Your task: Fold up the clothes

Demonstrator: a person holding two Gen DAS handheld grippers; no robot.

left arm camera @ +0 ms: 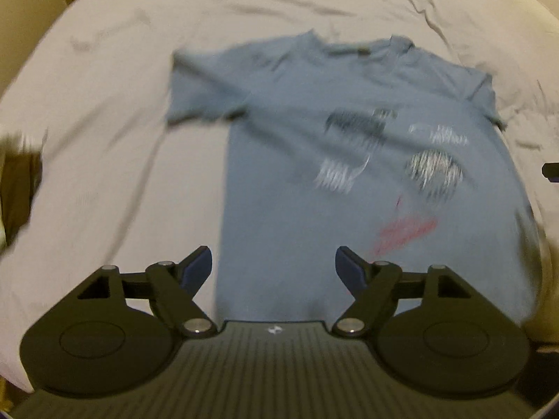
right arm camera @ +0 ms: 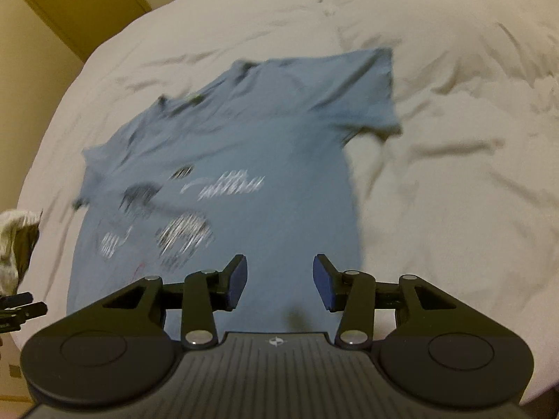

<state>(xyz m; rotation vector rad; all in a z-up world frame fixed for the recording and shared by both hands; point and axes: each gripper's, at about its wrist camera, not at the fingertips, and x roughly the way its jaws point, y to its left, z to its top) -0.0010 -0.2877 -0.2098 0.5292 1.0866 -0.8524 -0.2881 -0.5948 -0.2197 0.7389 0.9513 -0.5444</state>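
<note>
So there's a blue tee point(left arm camera: 349, 174) spread flat, front side up, on a bed point(left arm camera: 104, 139) with a pale, wrinkly sheet. Both views are pretty motion-blurred, so the print on the chest is just smeared white, dark and a bit of red; can't read it.

Left claw point(left arm camera: 273, 269) is released, fingers spread wide with nothing between them. It hangs over the tee's hem end, with the left side edge of the shirt running up just inside its left finger. Straight ahead of it is the body of the tee, the collar at the far end, one sleeve sticking out ahead and to the left, the other ahead and to the right. A dark bit of the other tool pokes in at the far right edge of that view.

Right claw point(right arm camera: 280, 281) is also released, blue pads point(right arm camera: 237, 281) apart, holding nothing. It hangs over the hem end too, near the shirt's right side edge; the edge runs up ahead just off its right finger. The print sits ahead and to the left of it, a sleeve ahead and slightly right. Bare sheet fills everything to its right. Off to its left there's a crumpled light-and-dark cloth point(right arm camera: 17, 241) at the bed's edge, and a wooden door point(right arm camera: 87, 0) far ahead on the left.
</note>
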